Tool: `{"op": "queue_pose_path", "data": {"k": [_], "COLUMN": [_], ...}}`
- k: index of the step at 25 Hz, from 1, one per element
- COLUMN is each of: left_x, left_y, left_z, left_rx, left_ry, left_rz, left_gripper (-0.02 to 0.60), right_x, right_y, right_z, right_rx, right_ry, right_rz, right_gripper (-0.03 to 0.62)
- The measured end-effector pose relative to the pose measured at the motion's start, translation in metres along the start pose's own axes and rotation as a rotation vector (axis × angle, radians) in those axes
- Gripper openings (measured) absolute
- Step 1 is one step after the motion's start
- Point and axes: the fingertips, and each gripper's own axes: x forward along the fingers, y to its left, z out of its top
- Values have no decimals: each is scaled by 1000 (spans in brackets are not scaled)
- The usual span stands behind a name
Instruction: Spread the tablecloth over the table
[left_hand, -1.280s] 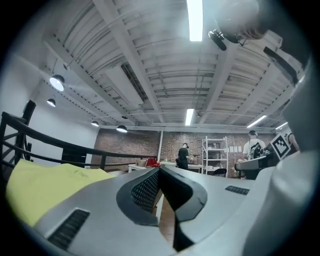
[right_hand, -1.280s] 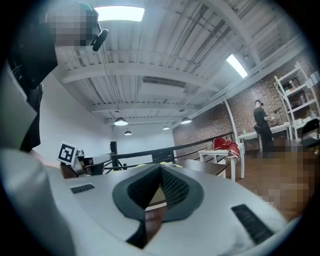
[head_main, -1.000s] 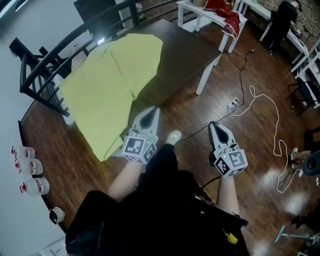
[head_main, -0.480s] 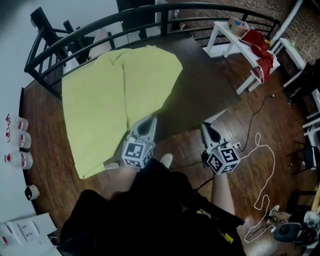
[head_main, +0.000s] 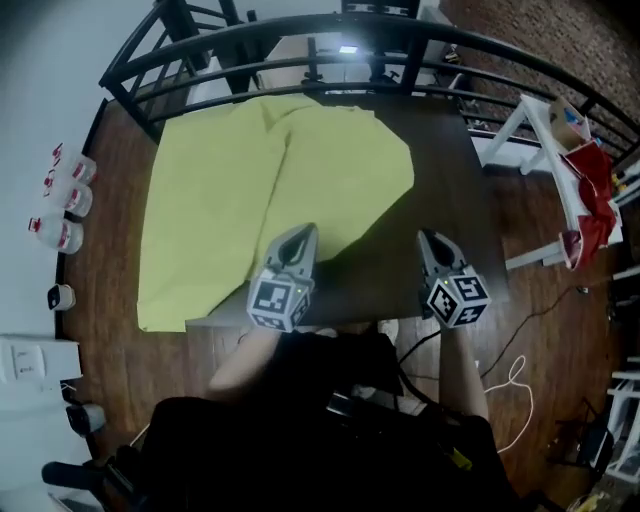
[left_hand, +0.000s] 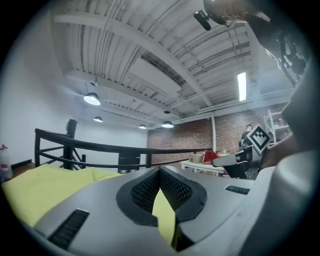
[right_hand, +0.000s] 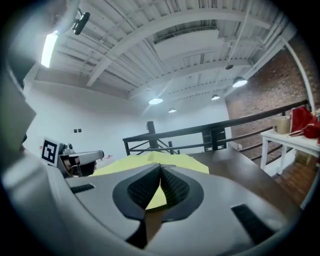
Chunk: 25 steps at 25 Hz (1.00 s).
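After the person's walk round, the yellow tablecloth (head_main: 250, 220) lies ahead, partly folded over the table's (head_main: 445, 190) left half. Left gripper (head_main: 299, 234) and right gripper (head_main: 433, 240) hover at the near edge, jaws closed, empty. Advice: pinch the folded edge, draw rightward evenly.

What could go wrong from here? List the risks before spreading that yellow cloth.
1. The tablecloth lies folded over the left end of the table and overhangs it; a tug on the wrong layer may drag it all instead of unfolding it.
2. The left gripper and right gripper are both shut and empty; reaching in that way would likely rumple the edge.
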Motion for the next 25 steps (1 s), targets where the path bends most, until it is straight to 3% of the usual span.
{"op": "queue_pose_path", "data": {"k": [3,6,8,10,15,17,19,22,25], "left_x": [19,32,38,33,-8,-21,-36,-63,-83], "left_y": [22,55,59,62,70,70,72,80,93], "left_z": [22,96,125,132,100,87,77,62,45], "left_rx": [0,-61,-82,-81,-117,-118,-124,-142,-141], "left_ry": [-20,-18,-19,5,148,187,210,237,277], "left_rz": [184,377,459,532,632,658,678,698,683], "left_gripper": [3,3,3,3,3,3,3,3,3], "right_x": [53,104,117,132,151,150,150,156,163], "right_y": [-27,-20,-20,-20,31,58,83,106,113], "right_z": [26,116,153,158,122,92,60,23,-15], "right_rx": [-40,-125,-208,-269,-348,-432,-560,-773,-779], "right_ry": [49,131,164,201,321,381,434,487,610], "right_rz": [135,280,353,416,577,651,701,697,641], "right_gripper": [8,8,8,8,35,116,150,156,158]}}
